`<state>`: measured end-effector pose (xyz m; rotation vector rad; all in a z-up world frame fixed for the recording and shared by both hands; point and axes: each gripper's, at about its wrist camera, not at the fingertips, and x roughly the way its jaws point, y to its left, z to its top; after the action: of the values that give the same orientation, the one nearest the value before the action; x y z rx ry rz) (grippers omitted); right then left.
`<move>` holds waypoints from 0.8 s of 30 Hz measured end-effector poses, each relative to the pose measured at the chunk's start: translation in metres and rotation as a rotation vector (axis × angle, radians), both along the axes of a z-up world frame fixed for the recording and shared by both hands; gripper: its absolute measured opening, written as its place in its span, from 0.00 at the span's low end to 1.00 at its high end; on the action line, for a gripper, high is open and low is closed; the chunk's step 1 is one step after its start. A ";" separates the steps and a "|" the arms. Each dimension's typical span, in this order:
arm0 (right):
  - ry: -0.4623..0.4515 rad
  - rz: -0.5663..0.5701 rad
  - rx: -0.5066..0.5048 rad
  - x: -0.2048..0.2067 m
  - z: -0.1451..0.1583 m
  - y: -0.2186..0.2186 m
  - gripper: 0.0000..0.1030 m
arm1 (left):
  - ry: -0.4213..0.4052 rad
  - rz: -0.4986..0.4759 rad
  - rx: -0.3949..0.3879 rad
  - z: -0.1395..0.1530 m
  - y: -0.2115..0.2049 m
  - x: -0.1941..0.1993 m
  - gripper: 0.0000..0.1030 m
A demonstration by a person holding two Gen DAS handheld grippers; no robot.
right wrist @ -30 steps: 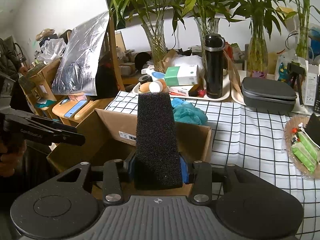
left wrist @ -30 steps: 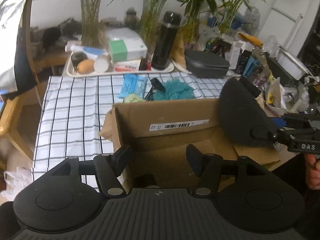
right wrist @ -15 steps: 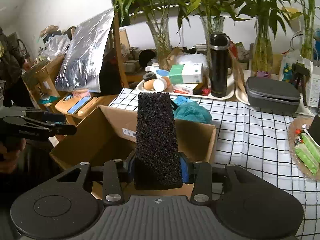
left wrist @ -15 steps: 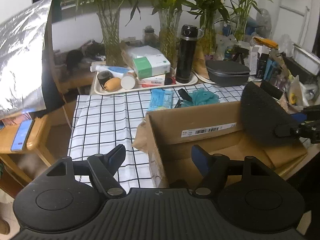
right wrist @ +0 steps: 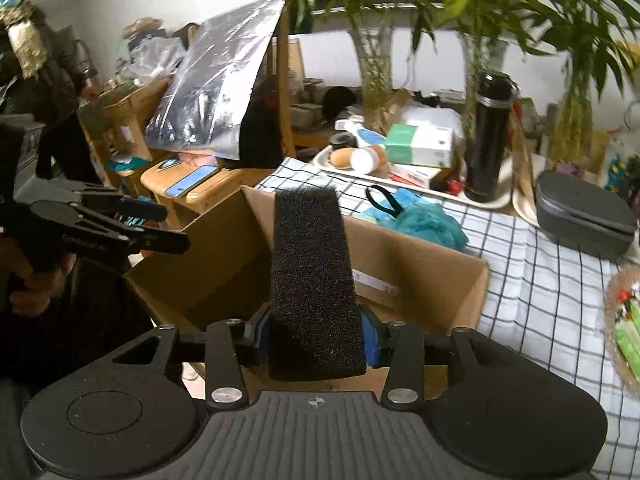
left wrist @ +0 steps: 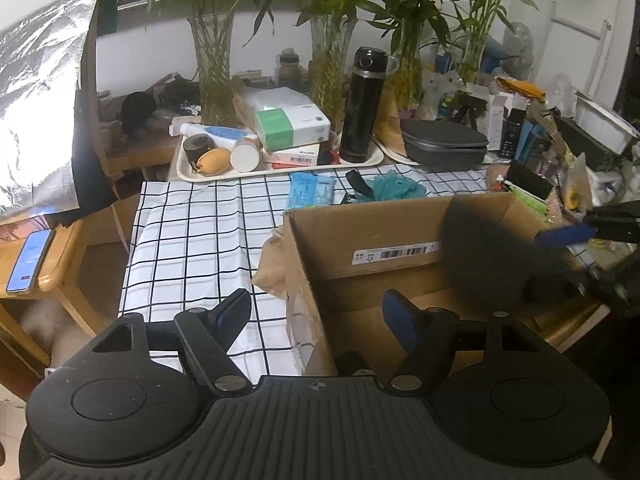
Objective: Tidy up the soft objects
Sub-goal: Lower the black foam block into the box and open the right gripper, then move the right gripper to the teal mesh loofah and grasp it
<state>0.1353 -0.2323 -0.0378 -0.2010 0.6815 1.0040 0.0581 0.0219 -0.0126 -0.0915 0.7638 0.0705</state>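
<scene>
My right gripper (right wrist: 316,338) is shut on a black foam sponge (right wrist: 312,276) and holds it upright over the open cardboard box (right wrist: 432,268). In the left wrist view the sponge (left wrist: 484,252) shows blurred inside the box's (left wrist: 360,236) right side, with the right gripper (left wrist: 580,240) beside it. My left gripper (left wrist: 320,316) is open and empty above the box's near left corner; it also shows in the right wrist view (right wrist: 144,224). A teal mesh puff (left wrist: 394,187) lies on the checked cloth behind the box.
A tray (left wrist: 280,170) with a tissue box, a black flask (left wrist: 362,106) and small items stands behind the cloth. A grey case (left wrist: 444,148) and plant vases stand at the back. A phone (left wrist: 30,260) lies on a wooden stool at left.
The right gripper has lowered the sponge into the box's right side. The left gripper has drawn back and to the left, still open.
</scene>
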 end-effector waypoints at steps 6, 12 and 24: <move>-0.053 -0.015 -0.005 -0.006 0.003 0.001 0.99 | -0.015 -0.001 -0.023 0.001 0.002 0.000 0.70; -0.058 -0.083 -0.023 0.002 0.002 -0.004 1.00 | -0.023 -0.007 -0.033 0.001 0.002 0.002 0.70; -0.052 -0.232 -0.076 0.018 -0.006 -0.009 1.00 | -0.059 -0.032 -0.052 0.006 0.010 0.004 0.70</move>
<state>0.1531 -0.2410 -0.0439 -0.2088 0.6791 0.7496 0.0618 0.0323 -0.0064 -0.1300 0.7084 0.0178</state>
